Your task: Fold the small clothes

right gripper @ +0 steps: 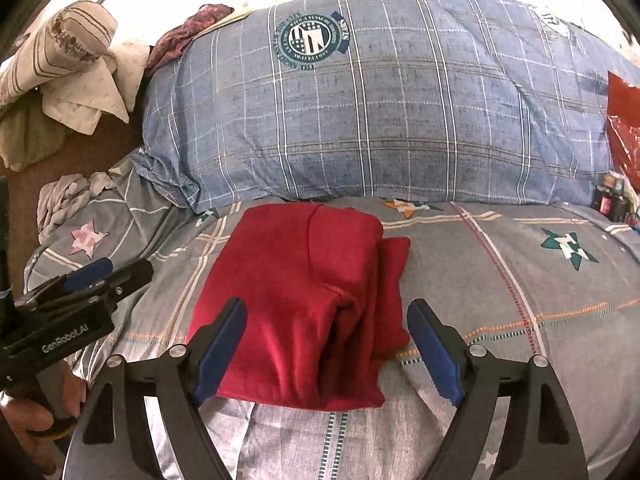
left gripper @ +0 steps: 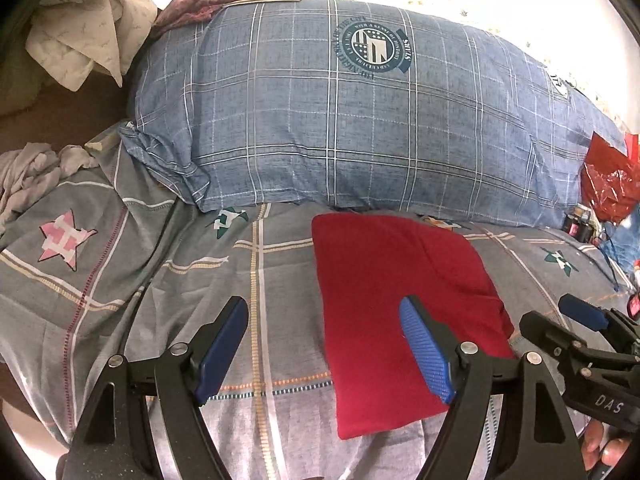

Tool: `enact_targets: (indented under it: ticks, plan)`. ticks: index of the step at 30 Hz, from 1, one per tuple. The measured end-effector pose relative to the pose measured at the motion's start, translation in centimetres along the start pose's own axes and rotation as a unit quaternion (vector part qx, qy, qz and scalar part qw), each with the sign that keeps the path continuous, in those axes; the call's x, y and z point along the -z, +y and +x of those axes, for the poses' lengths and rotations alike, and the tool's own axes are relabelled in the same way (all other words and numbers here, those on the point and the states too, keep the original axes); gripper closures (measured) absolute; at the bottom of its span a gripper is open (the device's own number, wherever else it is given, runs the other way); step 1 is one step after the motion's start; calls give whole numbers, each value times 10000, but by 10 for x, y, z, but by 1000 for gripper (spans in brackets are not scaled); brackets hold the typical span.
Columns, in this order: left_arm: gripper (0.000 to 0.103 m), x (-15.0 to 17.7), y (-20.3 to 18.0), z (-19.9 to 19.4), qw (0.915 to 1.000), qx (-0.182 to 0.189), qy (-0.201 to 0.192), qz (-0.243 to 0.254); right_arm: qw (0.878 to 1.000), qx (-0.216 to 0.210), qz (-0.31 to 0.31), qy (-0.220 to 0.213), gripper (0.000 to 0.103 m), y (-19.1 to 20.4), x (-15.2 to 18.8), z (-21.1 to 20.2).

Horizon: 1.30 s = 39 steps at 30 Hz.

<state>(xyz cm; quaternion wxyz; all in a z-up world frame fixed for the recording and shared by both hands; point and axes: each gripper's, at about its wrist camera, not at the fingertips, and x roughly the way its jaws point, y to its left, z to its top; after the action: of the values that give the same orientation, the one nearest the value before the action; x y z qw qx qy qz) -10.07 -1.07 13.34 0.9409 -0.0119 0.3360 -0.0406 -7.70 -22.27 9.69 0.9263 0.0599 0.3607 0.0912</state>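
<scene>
A red garment (left gripper: 384,296) lies folded into a compact block on the grey plaid bed sheet (left gripper: 160,300). It also shows in the right wrist view (right gripper: 304,300), with layered folds along its right side. My left gripper (left gripper: 324,316) is open and empty, its right finger over the garment's near left part. My right gripper (right gripper: 328,320) is open and empty, its fingers straddling the garment's near edge just above it. The right gripper shows at the right of the left wrist view (left gripper: 580,316). The left gripper shows at the left of the right wrist view (right gripper: 92,276).
A large blue plaid pillow (left gripper: 340,120) lies right behind the garment. A crumpled pale cloth (left gripper: 28,176) lies at the left. White and striped fabrics (right gripper: 68,64) sit at the far left. A red plastic bag (left gripper: 608,176) and small items lie at the right.
</scene>
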Motion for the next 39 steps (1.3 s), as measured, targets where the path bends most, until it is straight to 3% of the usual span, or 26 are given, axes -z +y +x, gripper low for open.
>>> enact_targets:
  ticks: [39]
  plan:
    - [25,0,-8,32,9999,-25,127,78,9993,-21,46,358,18,-1,7,27]
